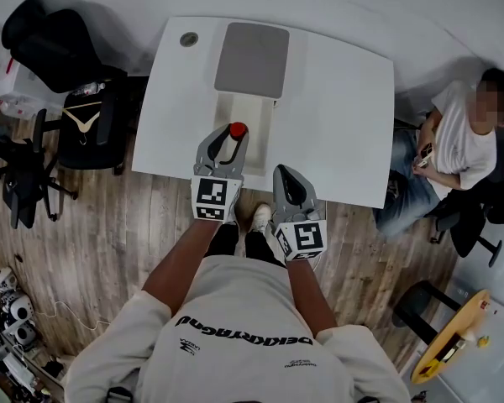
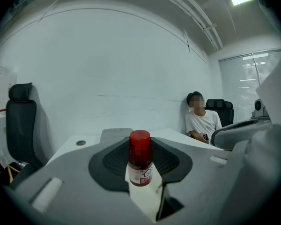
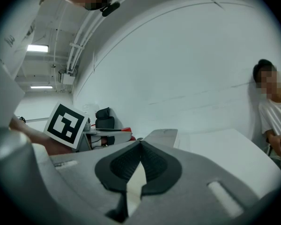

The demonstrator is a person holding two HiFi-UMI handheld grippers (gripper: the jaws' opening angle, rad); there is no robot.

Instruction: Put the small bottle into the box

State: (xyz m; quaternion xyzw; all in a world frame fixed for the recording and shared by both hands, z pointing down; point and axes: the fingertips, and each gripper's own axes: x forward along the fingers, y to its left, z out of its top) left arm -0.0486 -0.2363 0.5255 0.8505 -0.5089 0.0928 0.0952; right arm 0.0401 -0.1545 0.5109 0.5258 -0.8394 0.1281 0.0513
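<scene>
The small bottle [image 1: 237, 130] has a red cap and a white label, and my left gripper [image 1: 228, 141] is shut on it. In the left gripper view the bottle [image 2: 140, 159] stands upright between the dark pads. The hold is above the near half of the open white box [image 1: 265, 137] in the middle of the white table [image 1: 344, 116]. The box's grey lid [image 1: 252, 60] lies at its far end and shows beyond the bottle as a grey lid [image 2: 114, 134]. My right gripper [image 1: 286, 175] hovers at the table's near edge, right of the box. In the right gripper view the right gripper [image 3: 140, 146] is shut with nothing in it.
A round cable hole [image 1: 189, 39] sits in the table's far left corner. A person [image 1: 458, 141] sits on a chair right of the table. Black office chairs [image 1: 76, 91] and clutter stand to the left, and a stool [image 1: 420, 305] on the wooden floor at lower right.
</scene>
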